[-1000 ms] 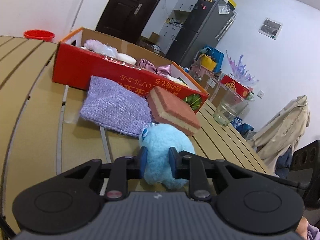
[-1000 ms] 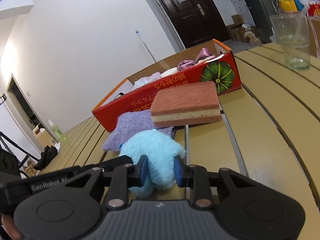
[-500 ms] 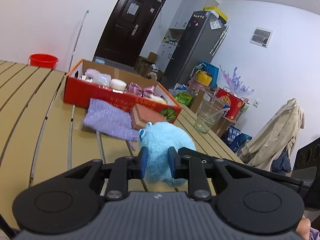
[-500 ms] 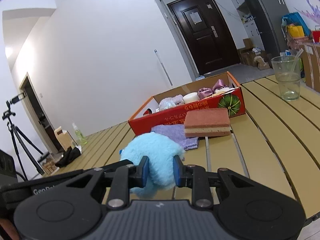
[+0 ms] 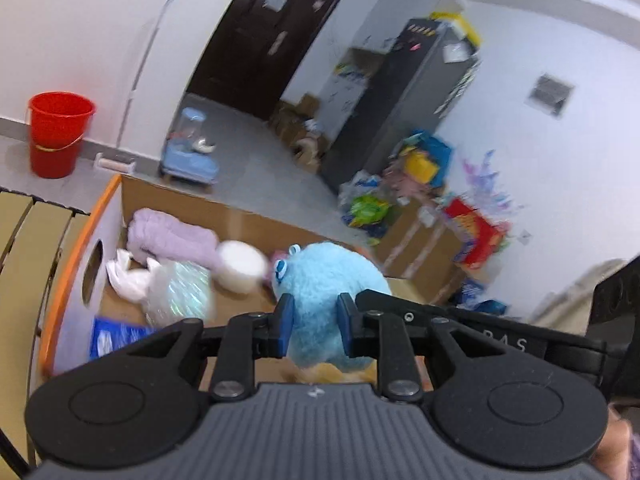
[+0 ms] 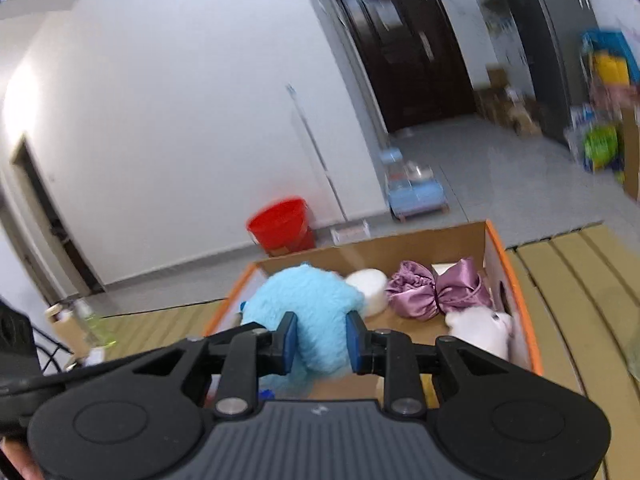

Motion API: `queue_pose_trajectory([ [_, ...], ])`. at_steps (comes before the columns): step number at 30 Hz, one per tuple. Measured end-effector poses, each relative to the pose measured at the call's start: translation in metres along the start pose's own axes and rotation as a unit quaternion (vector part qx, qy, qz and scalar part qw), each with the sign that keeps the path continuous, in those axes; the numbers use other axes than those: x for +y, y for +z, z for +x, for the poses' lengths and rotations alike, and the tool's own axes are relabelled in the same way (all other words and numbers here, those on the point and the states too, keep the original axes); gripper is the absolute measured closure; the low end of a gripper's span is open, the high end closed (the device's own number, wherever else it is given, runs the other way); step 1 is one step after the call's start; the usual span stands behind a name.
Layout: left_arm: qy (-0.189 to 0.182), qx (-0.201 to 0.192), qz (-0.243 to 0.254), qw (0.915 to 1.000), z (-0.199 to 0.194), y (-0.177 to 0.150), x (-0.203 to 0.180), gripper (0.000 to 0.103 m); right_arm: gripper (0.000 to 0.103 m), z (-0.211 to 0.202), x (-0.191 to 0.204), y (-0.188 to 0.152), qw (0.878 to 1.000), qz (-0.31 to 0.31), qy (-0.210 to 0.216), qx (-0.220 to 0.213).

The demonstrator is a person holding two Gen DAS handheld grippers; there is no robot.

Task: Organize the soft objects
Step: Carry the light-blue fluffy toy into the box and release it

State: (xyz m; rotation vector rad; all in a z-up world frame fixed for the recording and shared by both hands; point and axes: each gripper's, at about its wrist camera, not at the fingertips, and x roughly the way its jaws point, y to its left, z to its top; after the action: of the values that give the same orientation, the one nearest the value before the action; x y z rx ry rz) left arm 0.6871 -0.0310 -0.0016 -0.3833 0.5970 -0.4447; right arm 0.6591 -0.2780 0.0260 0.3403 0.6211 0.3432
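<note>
While both tongs (image 5: pixel 312 326) (image 6: pixel 321 340) grip the blue plush (image 5: pixel 324 276), the slatted table (image 6: pixel 580 276) and grey floor (image 5: pixel 248 160) look blurred.

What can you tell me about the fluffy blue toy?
The fluffy blue toy is a round, light-blue plush with shaggy fur and a googly eye on its left side. Both tongs, left tongs and right tongs, squeeze it from either side, holding it in the air over the open cardboard box, above the soft things inside.
</note>
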Motion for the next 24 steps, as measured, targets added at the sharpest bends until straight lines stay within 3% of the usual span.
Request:
queue_pose_trajectory([
  [5,0.083,0.048,0.032,0.9948,0.061,0.005,0.027,0.081,0.082,0.097,-0.02,0.007,0.997,0.015,-0.04,0.072],
  [7,0.085,0.043,0.051,0.9941,0.057,0.005,0.028,0.081,0.083,0.117,-0.014,0.0,0.993,-0.021,-0.062,0.096],
  [12,0.085,0.023,0.072,0.9935,0.03,0.011,0.025,0.081,0.083,0.121,-0.009,-0.003,0.992,-0.032,-0.037,0.115],
  [17,0.1,0.006,0.096,0.9904,-0.021,0.015,-0.001,0.08,0.083,0.061,0.001,0.013,0.995,-0.043,-0.039,0.083],
  [20,0.12,-0.014,0.121,0.9853,-0.07,0.005,-0.021,0.077,0.082,0.001,0.012,0.017,0.995,-0.074,-0.047,0.054],
  [24,0.157,-0.062,0.158,0.9729,-0.15,-0.024,-0.053,0.065,0.065,-0.092,0.024,0.007,0.993,-0.105,-0.052,0.01],
])
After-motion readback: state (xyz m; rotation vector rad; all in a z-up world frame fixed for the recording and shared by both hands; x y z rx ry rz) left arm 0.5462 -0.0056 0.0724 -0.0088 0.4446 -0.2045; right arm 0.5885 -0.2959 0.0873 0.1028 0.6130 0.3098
